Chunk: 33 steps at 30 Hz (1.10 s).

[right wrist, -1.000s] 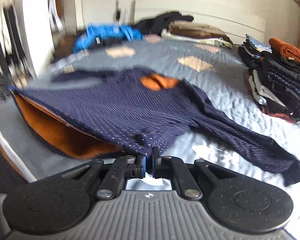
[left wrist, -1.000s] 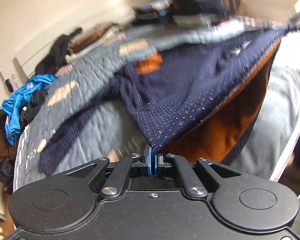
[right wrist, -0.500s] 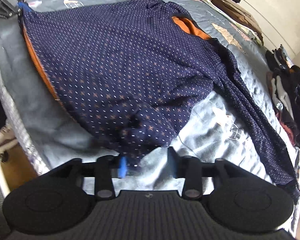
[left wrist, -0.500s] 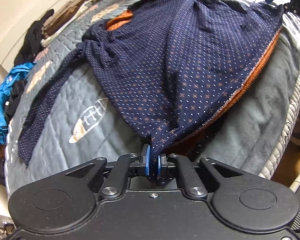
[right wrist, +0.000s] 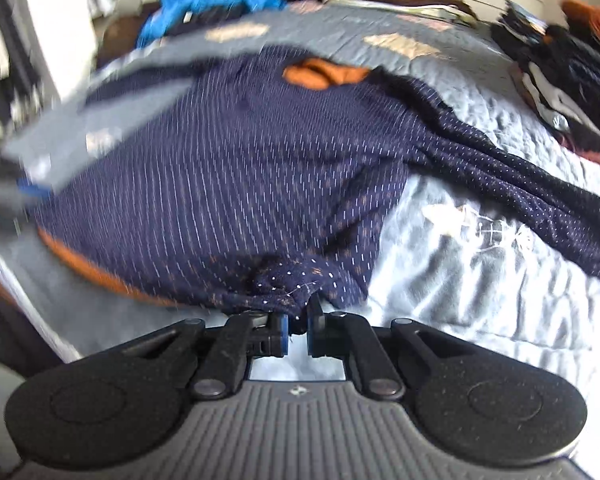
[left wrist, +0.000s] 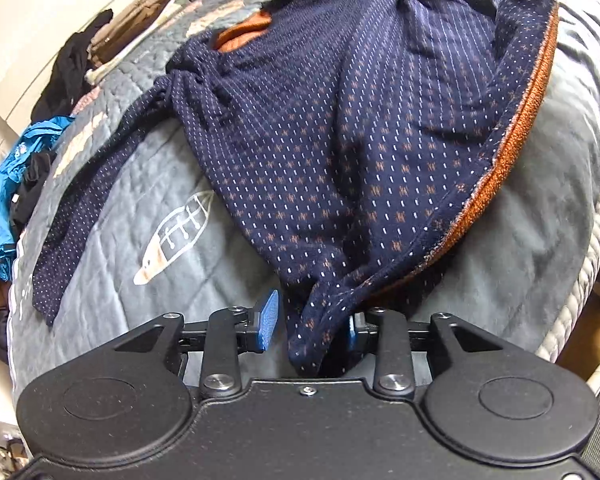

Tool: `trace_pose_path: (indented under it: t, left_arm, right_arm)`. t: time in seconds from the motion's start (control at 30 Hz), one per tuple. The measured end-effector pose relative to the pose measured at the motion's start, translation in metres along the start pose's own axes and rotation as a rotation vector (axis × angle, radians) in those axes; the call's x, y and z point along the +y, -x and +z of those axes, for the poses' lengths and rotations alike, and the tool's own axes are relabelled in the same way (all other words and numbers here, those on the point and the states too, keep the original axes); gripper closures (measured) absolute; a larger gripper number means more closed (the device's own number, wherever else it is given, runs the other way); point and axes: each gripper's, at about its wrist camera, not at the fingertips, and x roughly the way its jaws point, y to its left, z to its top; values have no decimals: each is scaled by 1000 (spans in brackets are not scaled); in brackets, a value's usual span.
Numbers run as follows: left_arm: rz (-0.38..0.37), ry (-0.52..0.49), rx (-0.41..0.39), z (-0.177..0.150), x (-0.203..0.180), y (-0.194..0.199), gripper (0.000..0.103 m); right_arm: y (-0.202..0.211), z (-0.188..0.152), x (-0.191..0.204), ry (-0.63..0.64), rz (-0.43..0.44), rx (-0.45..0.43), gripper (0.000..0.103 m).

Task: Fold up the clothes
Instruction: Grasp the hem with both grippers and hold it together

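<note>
Gaping wide, the left claw (left wrist: 312, 320) is standing released, with the hem corner of the navy dotted sweater (left wrist: 340, 152) drooping loose between its blue pads (left wrist: 269, 314). The right claw (right wrist: 298, 330) is sitting nearly clenched at the sweater's other hem corner; blur is preventing a finding on whether cloth is pinched. The sweater is lying spread on the grey quilted bed (left wrist: 160, 184), its sleeves trailing off to either side and its orange-lined neck (right wrist: 324, 74) at the far end. Beyond the sweater, a folded stack (right wrist: 568, 76) and loose clothes (right wrist: 216, 4) are waiting. Judgement: laying flat is finishing; next, a sleeve needs gripping and folding inward.
</note>
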Motion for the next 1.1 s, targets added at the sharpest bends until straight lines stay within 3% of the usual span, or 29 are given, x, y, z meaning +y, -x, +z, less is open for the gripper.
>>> trace_pose_path:
  t: [0.13, 0.3, 0.4, 0.5, 0.6, 0.67, 0.83, 1.1]
  left_arm:
    - [-2, 63, -51, 13, 14, 16, 68]
    - [-61, 102, -201, 33, 22, 74, 43]
    - [-103, 123, -305, 44, 18, 110, 42]
    - [-212, 89, -390, 62, -15, 122, 44]
    - [-272, -2, -420, 86, -75, 93, 61]
    - [-244, -40, -410, 103, -111, 61, 81]
    - [-205, -54, -397, 141, -171, -7, 83]
    - [-50, -97, -380, 168, -202, -48, 83]
  right_arm:
    - [-1, 25, -13, -115, 48, -37, 95]
    - [-9, 52, -17, -160, 50, -45, 95]
    - [-16, 57, -15, -146, 49, -27, 95]
    - [-21, 54, -13, -143, 58, -13, 95]
    - [-21, 51, -12, -146, 62, -3, 95]
    - [-20, 48, -12, -147, 58, 2, 95]
    - [-15, 44, -13, -150, 45, 5, 95]
    - [-13, 42, -14, -143, 59, 5, 95]
